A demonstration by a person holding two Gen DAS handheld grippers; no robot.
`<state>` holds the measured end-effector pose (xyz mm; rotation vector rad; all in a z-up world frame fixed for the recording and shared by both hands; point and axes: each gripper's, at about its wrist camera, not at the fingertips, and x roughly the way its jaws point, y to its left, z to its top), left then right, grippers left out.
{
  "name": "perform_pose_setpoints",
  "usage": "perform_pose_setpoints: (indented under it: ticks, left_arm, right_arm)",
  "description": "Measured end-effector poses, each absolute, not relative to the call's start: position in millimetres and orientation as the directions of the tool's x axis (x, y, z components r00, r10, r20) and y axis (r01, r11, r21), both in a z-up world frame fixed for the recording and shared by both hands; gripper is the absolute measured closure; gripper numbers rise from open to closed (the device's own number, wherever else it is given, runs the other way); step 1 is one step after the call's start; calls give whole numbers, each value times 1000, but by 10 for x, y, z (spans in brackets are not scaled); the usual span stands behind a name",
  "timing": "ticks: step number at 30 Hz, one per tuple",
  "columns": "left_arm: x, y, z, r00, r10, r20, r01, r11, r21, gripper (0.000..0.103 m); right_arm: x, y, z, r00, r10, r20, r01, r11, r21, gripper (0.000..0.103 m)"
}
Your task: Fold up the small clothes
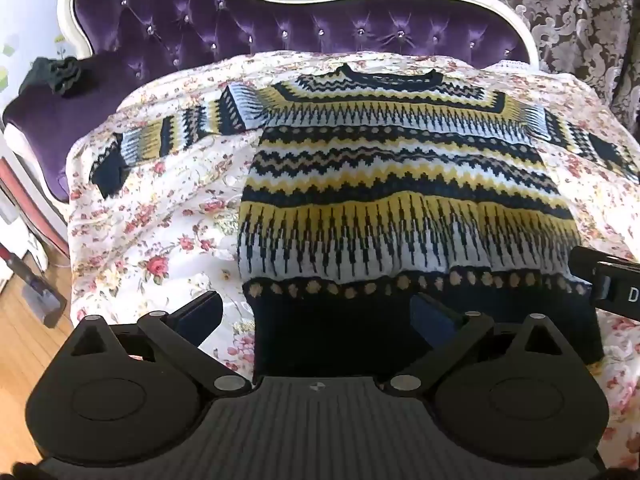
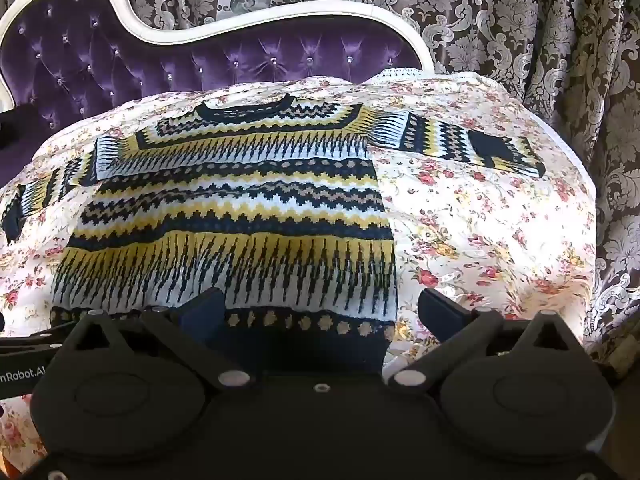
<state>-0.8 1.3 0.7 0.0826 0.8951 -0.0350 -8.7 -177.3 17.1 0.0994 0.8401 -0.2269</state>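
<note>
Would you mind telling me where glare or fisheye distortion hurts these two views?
Left wrist view: sunlight washes out the floral bedspread left of the sweater, and the headboard bows with fisheye curvature. Right wrist view: the bedspread is overexposed right of the sweater; the sweater's dark hem loses detail behind the open right gripper.

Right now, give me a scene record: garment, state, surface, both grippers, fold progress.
garment: navy, yellow and white zigzag-patterned knit sweater
state: spread flat, collar at far end, both sleeves out to the sides, no fold yet
surface: floral quilted bedspread against a purple tufted velvet headboard
left gripper: open, over the navy hem's left corner, nothing clamped
right gripper: open, over the hem's right corner, nothing clamped
fold progress: not started
</note>
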Motion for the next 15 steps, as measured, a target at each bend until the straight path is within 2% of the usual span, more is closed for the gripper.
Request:
perform_pose_setpoints:
  ticks: [15]
  left_arm:
    - [-12,-26,6,618,18,-786,85,992,89,2]
  right_arm:
    - [-79,-1789,79,633,-165,-756,241,970,-9,1]
